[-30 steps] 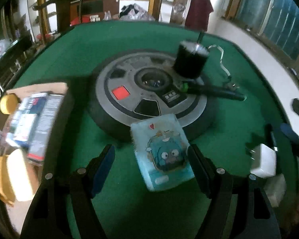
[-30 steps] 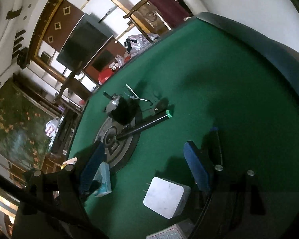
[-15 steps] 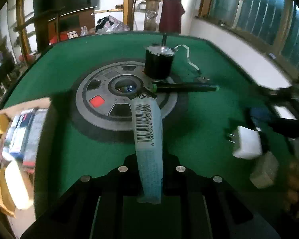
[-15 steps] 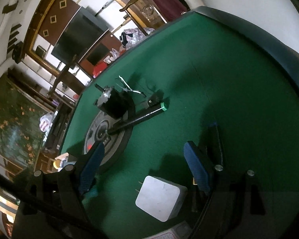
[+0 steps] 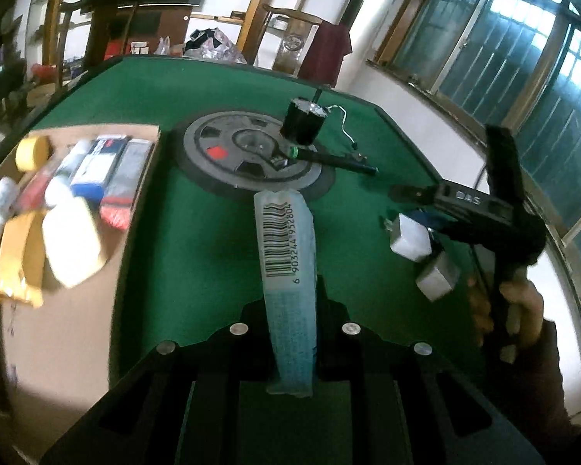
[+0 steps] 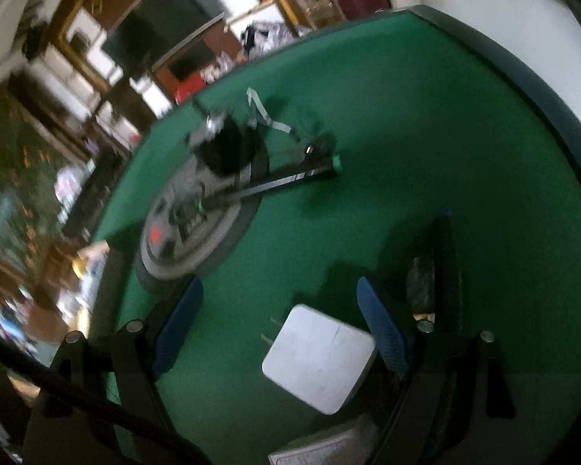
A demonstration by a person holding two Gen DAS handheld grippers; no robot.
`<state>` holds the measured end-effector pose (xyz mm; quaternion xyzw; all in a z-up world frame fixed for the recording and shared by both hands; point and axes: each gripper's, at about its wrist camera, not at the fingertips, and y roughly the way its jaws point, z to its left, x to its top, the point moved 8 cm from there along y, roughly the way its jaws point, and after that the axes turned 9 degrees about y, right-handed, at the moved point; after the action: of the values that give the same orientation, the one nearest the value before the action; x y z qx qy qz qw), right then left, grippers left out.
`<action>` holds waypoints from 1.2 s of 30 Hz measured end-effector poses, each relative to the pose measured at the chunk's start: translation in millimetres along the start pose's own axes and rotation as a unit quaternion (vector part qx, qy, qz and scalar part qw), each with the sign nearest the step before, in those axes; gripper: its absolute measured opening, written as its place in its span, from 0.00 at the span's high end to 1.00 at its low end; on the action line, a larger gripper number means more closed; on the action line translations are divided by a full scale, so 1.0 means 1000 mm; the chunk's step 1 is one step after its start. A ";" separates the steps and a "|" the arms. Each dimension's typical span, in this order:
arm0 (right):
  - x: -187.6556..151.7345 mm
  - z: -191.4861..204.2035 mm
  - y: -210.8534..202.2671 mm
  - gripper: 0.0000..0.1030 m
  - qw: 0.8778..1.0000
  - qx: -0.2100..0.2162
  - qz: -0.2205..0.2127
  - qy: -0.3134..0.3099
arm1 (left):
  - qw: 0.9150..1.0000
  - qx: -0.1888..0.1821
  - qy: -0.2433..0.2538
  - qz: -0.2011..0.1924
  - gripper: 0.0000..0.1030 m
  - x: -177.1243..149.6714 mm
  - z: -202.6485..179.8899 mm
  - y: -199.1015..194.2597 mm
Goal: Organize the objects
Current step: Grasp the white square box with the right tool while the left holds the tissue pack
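My left gripper [image 5: 290, 321] is shut on a light blue tissue pack [image 5: 286, 255] with a barcode, held edge-up above the green table [image 5: 197, 240]. A cardboard box [image 5: 69, 333] with several packets and a yellow tape roll [image 5: 33, 147] lies to its left. My right gripper [image 6: 279, 317] is open, its blue pads either side of a white charger plug [image 6: 317, 356] on the felt. The right gripper also shows in the left wrist view [image 5: 418, 217] over the white charger [image 5: 408, 236].
A grey round disc [image 5: 248, 155] sits mid-table with a black cup [image 5: 304, 120] and a black pen-like stick [image 5: 333, 159] on it. A white cable [image 5: 344, 124] lies beyond. A small grey box [image 5: 437, 279] lies by the charger. The table edge curves at right.
My left gripper closed on the tissue pack, lifted it off the felt and turned it edge-up. My right gripper moved in around the white charger.
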<state>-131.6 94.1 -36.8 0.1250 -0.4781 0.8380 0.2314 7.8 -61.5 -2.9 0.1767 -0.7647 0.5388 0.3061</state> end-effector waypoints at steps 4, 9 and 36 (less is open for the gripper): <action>-0.009 0.001 -0.004 0.20 0.999 -0.039 0.003 -0.030 | 1.000 -0.003 0.004 0.002 0.88 -0.016 0.000 -0.010; -0.011 -0.011 -0.026 0.20 0.998 -0.058 -0.006 -0.016 | 1.000 -0.015 -0.004 0.003 0.88 -0.027 -0.001 -0.013; -0.067 0.030 -0.002 0.19 0.979 -0.080 0.069 -0.174 | 0.999 -0.031 -0.006 0.033 0.88 -0.053 -0.021 -0.007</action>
<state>-73.2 51.6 -48.5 0.2166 -0.5840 0.7764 0.0961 57.7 -47.4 -27.4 0.1446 -0.7881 0.5239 0.2890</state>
